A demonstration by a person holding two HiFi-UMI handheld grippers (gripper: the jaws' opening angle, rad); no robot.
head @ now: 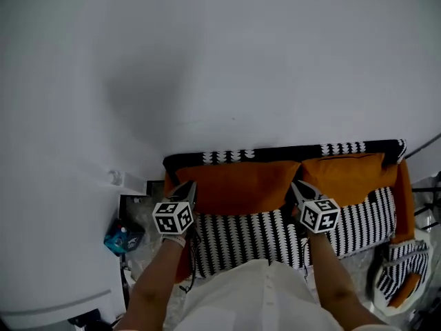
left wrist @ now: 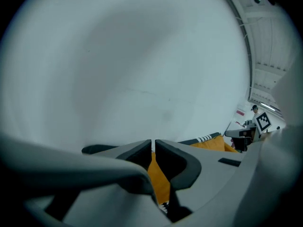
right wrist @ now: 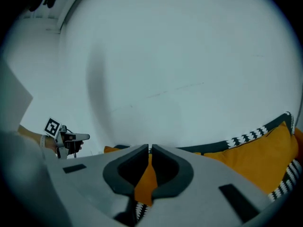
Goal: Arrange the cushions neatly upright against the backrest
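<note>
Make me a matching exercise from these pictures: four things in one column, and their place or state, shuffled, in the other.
1 left gripper
2 right gripper
3 right cushion
4 blue object

A down beside the left end of the sofa
B jaws shut on the right end of the left cushion
C leaning on the backrest, not gripped
D jaws shut on the left end of the left cushion

Pairs: 1-D, 2-B, 3-C, 4-A

A white wall [head: 220,61] is seen above. Below it, at the left, a blue crinkled bag [head: 122,238] is found beside a white ledge [head: 55,254]; below it, far right, a striped footstool [head: 387,280] is placed.
</note>
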